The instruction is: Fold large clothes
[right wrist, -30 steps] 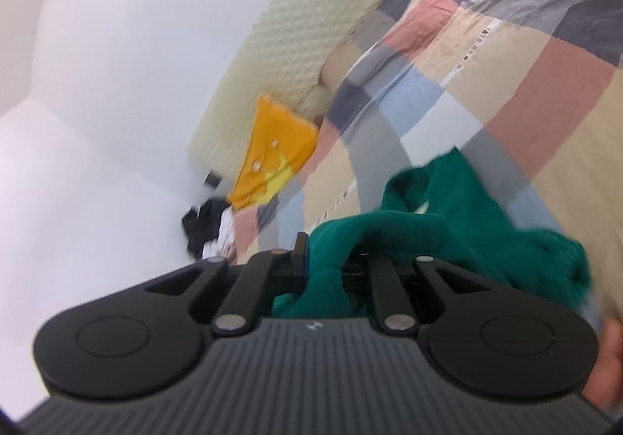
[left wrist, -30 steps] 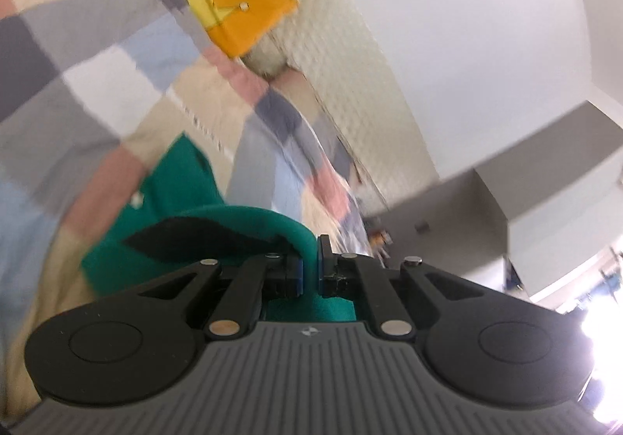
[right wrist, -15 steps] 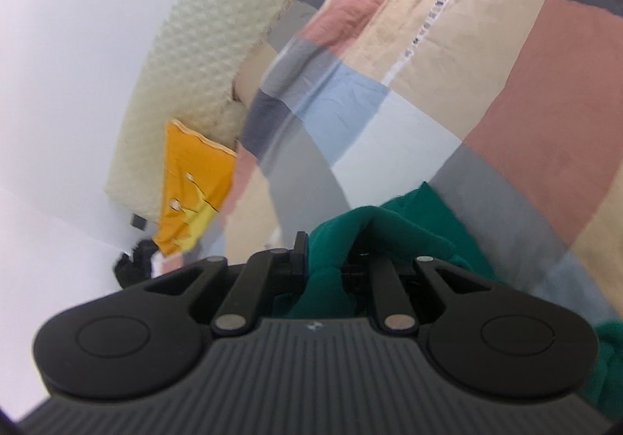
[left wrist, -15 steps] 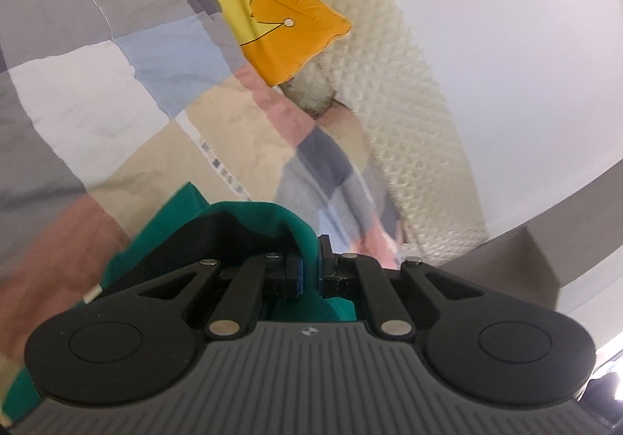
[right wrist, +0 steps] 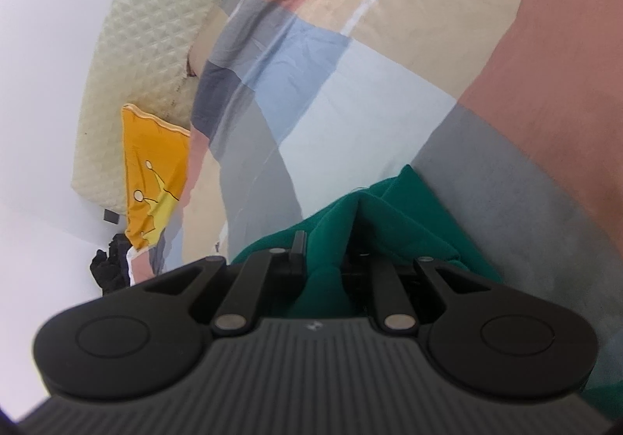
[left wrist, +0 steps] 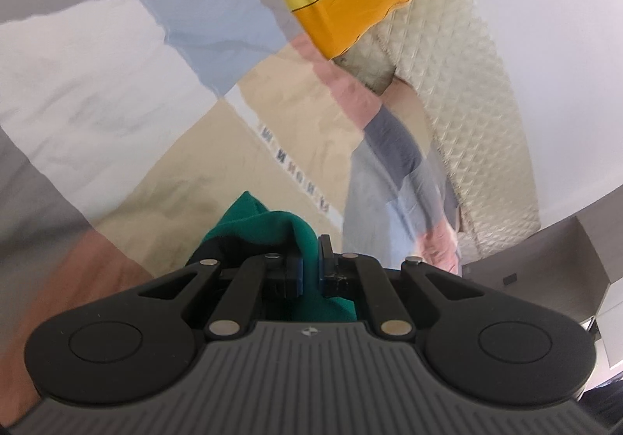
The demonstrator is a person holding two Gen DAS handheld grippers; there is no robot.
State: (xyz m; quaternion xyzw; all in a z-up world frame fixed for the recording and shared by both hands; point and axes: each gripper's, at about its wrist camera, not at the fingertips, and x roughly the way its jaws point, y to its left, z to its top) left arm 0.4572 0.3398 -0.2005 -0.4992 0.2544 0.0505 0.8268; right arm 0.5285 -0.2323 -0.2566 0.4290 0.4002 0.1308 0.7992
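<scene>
The green garment [left wrist: 268,225] bunches into thick folds just above the patchwork bedspread [left wrist: 117,92], pinched by both the left gripper [left wrist: 309,265] and right gripper [right wrist: 323,260]. The bedspread looks nearer than a second ago.

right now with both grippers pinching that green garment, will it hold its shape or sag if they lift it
Likely floppy: the green garment bunches into soft folds where the right gripper pinches it. It probably sags between the grips, since the left gripper holds only a crumpled edge. It looks thick, so it is probably not slippery in the pads.
</scene>
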